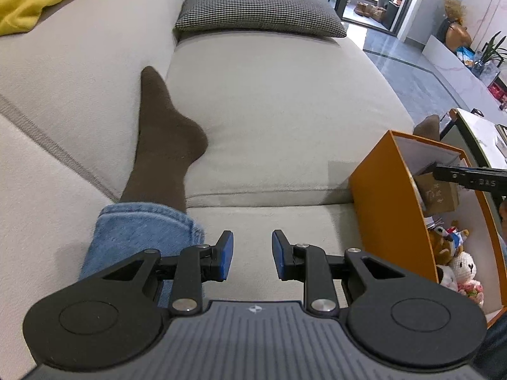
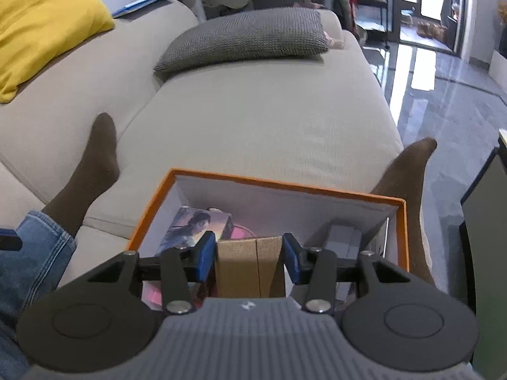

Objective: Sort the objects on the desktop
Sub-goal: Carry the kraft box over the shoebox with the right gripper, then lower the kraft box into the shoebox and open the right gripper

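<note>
Cardboard, light and stiff, the small brown box point(image 2: 248, 261) sits squarely gripped by its flat sides in the right gripper point(image 2: 248, 258) over the orange bin's point(image 2: 285, 186) near edge, probably crushable, while the left gripper point(image 1: 252, 255) hangs parted and empty.

The sofa point(image 2: 269, 120) wears matt, finely woven beige cloth, and the cushion point(image 2: 244, 36) on it a coarser grey weave. The orange box point(image 2: 317, 190) looks like matt card with white lining; the small carton point(image 2: 248, 262) inside is plain brown cardboard. Floor tiles point(image 2: 443, 101) shine glossy.
</note>
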